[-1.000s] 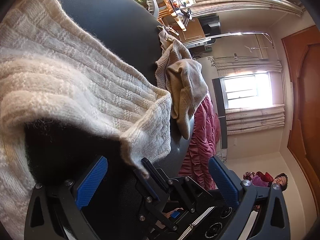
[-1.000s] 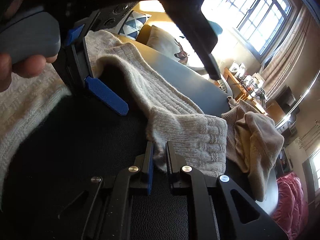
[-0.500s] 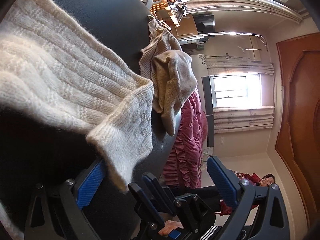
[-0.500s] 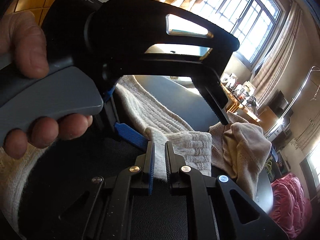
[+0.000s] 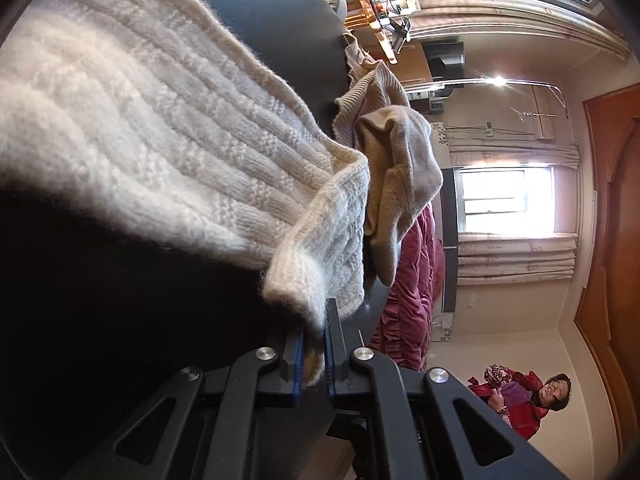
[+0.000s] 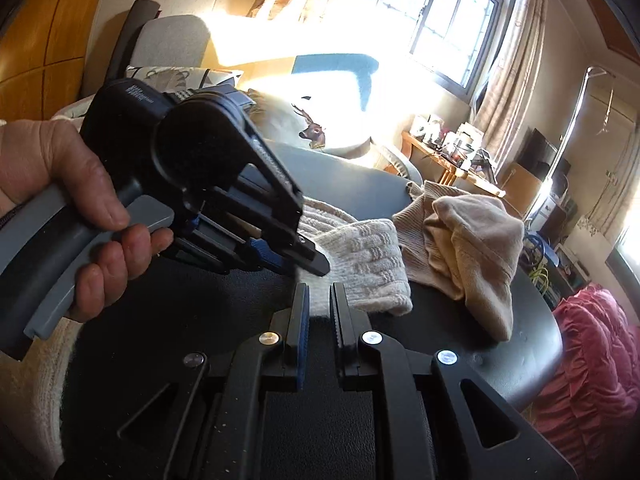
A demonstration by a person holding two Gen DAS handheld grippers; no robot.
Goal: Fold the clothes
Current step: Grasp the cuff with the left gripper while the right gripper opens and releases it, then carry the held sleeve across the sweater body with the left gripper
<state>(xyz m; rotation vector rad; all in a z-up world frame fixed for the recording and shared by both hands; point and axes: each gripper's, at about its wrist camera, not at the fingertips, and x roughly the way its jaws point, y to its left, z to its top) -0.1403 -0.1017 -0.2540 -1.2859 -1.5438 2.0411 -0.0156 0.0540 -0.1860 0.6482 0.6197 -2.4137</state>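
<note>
Both grippers are pinching the cuff end of the cream knitted sweater [image 5: 168, 152], which lies spread over the dark counter [image 6: 532, 360], its cuff near the counter's far edge. The left gripper [image 5: 314, 354] has just been closing, and its jaws now clamp the hem of the cuff [image 5: 320, 256], with wool showing between the blue pads. The right gripper [image 6: 318, 308] is closed on the same cuff from the near side; cream knit shows in the narrow gap between its jaws. In the right wrist view, the person's left hand [image 6: 80, 216] squeezes the trigger of the other tool just beside it.

This looks like the start of a sleeve fold: the grasp is made, the lift not yet. The next move likely calls for raising the cuff with both grippers together and carrying it across onto the sweater's body, keeping the fuzzy knit taut. A crumpled beige garment [image 6: 468, 240] lies just beyond the cuff and should stay clear.
</note>
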